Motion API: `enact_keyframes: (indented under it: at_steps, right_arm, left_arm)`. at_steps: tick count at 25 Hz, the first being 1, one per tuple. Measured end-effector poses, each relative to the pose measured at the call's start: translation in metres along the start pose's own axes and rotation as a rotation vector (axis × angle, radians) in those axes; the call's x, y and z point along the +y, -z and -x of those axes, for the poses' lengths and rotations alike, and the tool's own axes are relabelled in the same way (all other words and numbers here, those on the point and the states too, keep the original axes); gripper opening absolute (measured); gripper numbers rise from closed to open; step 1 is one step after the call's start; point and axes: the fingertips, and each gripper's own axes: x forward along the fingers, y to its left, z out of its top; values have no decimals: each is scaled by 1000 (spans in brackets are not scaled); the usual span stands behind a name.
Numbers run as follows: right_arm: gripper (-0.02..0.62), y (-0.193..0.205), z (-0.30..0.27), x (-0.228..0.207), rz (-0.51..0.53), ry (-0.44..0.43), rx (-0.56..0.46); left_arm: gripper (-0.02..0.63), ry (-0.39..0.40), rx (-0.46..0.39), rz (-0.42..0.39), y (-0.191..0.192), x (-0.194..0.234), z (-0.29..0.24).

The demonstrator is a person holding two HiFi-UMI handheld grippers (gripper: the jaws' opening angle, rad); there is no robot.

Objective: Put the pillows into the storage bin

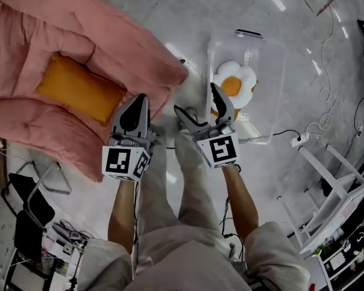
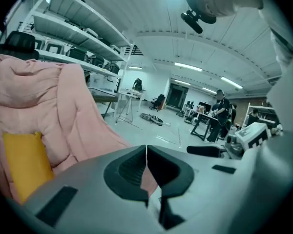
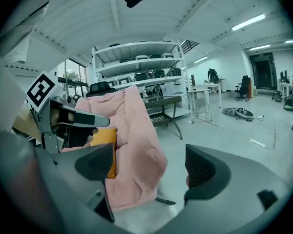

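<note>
Pink chair (image 1: 130, 44) bears one orange pillow (image 1: 79, 91); clear bin (image 1: 278, 59), one egg pillow (image 1: 235, 85).

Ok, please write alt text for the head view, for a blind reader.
From above, a person holds two grippers: the left gripper shut, the right gripper open and empty. An orange pillow lies on a pink chair; a fried-egg pillow sits in a clear storage bin.

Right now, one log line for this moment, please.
left claw: shut, empty | right claw: open, empty | egg pillow: in bin | orange pillow: on chair
</note>
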Motion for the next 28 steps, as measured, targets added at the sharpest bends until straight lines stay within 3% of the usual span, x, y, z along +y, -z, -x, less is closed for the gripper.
enact_keyframes:
  at_steps: [5,14,23,28]
  right_arm:
    - [479,-8,-55,75,55,-166,46]
    - [499,8,-148,202,127,-362,125]
    - [522,45,-237,302,168,-472,237]
    - [549,80,-280,329,150,-461,308]
  left_arm:
    - [15,-111,-32,56,5,68,50]
    - [15,-285,-81,162,27,186,138]
    - [15,-389,-116,243,51,271,209]
    - [15,-399,-126,277,65,294,232]
